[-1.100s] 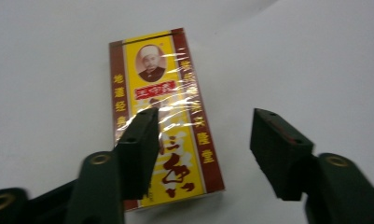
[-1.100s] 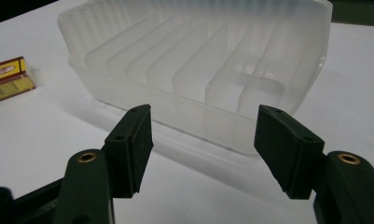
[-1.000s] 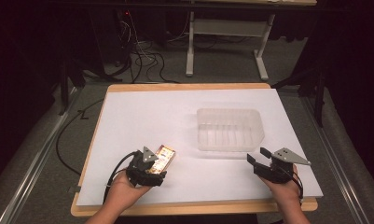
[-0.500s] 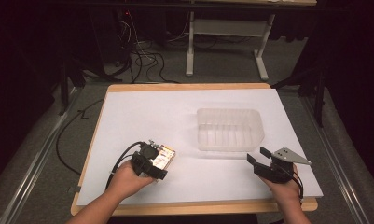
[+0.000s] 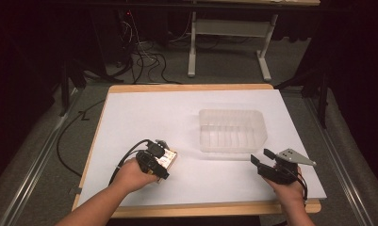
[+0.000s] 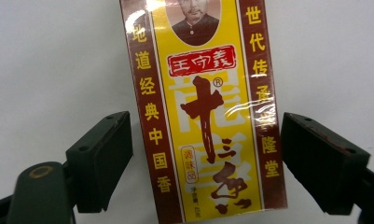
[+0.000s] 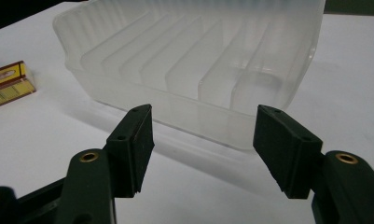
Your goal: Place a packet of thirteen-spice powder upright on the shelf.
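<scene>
Straddling a small yellow and maroon box (image 6: 208, 116), the left claw (image 5: 161, 157) is released: in the left gripper view each jaw stands clear of the box's long sides, with a strip of white showing on either side. Box lies flat on the white surface (image 5: 144, 117), printed face up, red label and dark characters legible, clear wrap glinting across the middle. Its near end sits between the jaws; its far end runs on ahead of the claw, past the top of that view. In the high view the box (image 5: 168, 160) shows just ahead of the left hand (image 5: 132, 175), partly covered by the claw.

Right claw (image 5: 264, 157) is also released, jaws wide apart with nothing between them, held near the front right corner of the surface by the right hand (image 5: 288, 190). Grey three-cornered plate (image 5: 295, 157) on top. Directly ahead of this claw, near but apart from it, stands a translucent plastic tray (image 7: 194, 70) with several upright dividers inside; no contents can be made out through its walls. In the right gripper view the box (image 7: 7, 84) shows far off to the left of the right claw's jaws, beside the tray's left end, barcode side visible.

Tray (image 5: 231, 129) lies ahead and to the right of the left claw, well apart from it.
</scene>
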`<state>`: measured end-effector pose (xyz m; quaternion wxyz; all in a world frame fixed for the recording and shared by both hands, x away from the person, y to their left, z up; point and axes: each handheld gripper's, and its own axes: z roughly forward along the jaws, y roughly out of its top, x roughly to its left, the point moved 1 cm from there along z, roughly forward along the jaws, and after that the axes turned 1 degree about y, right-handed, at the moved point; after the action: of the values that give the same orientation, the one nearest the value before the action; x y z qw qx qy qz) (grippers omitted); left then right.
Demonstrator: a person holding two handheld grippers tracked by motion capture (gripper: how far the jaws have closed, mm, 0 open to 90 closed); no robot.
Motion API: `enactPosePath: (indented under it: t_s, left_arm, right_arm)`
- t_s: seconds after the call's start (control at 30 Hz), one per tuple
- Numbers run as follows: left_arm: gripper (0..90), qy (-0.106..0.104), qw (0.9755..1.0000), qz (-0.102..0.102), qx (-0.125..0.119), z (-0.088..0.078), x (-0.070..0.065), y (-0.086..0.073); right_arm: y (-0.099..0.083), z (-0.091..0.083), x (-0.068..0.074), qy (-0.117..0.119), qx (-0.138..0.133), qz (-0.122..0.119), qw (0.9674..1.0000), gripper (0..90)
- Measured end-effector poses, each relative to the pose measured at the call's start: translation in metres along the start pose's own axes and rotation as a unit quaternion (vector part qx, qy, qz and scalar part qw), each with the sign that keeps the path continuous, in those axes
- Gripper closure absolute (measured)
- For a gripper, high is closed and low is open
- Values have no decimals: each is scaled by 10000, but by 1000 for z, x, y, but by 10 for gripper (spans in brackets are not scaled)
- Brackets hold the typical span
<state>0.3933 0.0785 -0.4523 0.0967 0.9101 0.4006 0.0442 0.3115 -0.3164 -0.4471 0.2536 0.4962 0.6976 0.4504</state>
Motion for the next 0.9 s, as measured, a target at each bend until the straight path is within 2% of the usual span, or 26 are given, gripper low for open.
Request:
enactPosePath:
  t_s: [0.23,0.37,0.4,0.57,0.63,0.9]
  left_arm:
    - [236,-63,9997,-32,252,7,1,4]
    - [252,-68,9996,-22,280,7,2,6]
    - [292,-47,9996,-5,272,6,2,7]
    - [304,-17,9996,24,277,5,2,7]
    - [309,-36,9997,38,245,4,0,6]
    - [322,-35,9994,159,-295,-8,-4,-1]
  right_arm:
    - [0,-1,-1,12,-18,5,10000,385]
    - [0,-2,-1,-17,-21,20,10000,387]
    - [0,-2,-1,-26,-10,21,10000,389]
    - [0,-1,-1,-30,6,14,10000,391]
    - [0,-1,-1,-31,17,16,10000,396]
    - [0,-1,0,-46,6,25,10000,393]
